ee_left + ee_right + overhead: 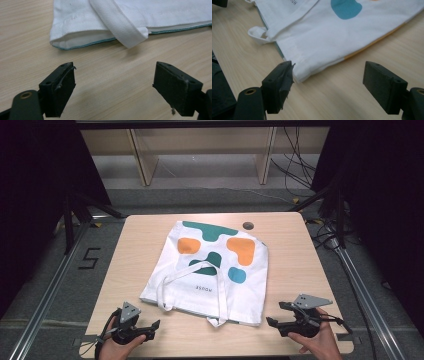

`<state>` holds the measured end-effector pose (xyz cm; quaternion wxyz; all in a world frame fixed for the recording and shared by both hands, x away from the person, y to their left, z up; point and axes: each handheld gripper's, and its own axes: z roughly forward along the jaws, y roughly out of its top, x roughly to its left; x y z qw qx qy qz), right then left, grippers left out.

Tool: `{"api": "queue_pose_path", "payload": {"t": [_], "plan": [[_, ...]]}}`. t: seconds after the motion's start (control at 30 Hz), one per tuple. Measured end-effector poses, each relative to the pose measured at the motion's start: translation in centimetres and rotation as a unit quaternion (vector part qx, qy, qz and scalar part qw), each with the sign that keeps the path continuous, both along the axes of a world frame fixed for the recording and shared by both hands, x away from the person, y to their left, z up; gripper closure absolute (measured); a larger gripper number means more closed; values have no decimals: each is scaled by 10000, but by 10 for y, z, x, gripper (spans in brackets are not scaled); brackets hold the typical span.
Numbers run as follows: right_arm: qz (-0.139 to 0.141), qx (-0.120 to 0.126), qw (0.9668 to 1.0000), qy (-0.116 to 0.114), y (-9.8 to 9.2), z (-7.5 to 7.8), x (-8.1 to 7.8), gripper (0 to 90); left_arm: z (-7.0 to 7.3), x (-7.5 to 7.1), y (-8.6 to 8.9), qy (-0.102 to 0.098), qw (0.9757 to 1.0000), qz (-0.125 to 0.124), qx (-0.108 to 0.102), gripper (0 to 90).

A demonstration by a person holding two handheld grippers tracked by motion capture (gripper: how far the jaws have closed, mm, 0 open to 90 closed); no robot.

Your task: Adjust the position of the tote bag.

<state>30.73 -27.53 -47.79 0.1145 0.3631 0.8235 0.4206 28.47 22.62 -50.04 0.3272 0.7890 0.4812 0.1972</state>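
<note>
A white tote bag (210, 270) with green, orange and blue blotches lies flat on the wooden table (135, 240), its mouth and two white handles (172, 282) toward me. My left gripper (150, 329) rests near the front left edge, open, with bare wood between its jaws. In the left gripper view the bag's near corner (62, 41) and a handle loop (125, 30) lie just ahead of the left gripper (113, 85). My right gripper (275, 316) is open at the front right. In the right gripper view the right gripper (328, 85) faces the bag's other near corner (302, 75).
A small dark round disc (247, 225) sits at the table's far edge behind the bag. Metal rails (55, 285) run along both sides of the table, and cables (300, 165) lie on the floor beyond it near wooden furniture legs (142, 160).
</note>
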Motion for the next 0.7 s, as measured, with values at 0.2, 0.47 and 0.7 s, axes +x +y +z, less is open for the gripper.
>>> {"api": "queue_pose_path", "payload": {"t": [0.2, 0.47, 0.7], "plan": [[314, -131, 9993, -126, 22, 3, -1, 258, 0, 0, -1, 18, 10000, 26, -65, 165], [612, -380, 9973, -175, 45, -1, 4, 272, 0, 0, -2, 18, 10000, -20, -15, 166], [885, -853, 9924, -95, 66, -12, 11, 295, 0, 0, -3, 76, 9999, -63, -35, 166]]}}
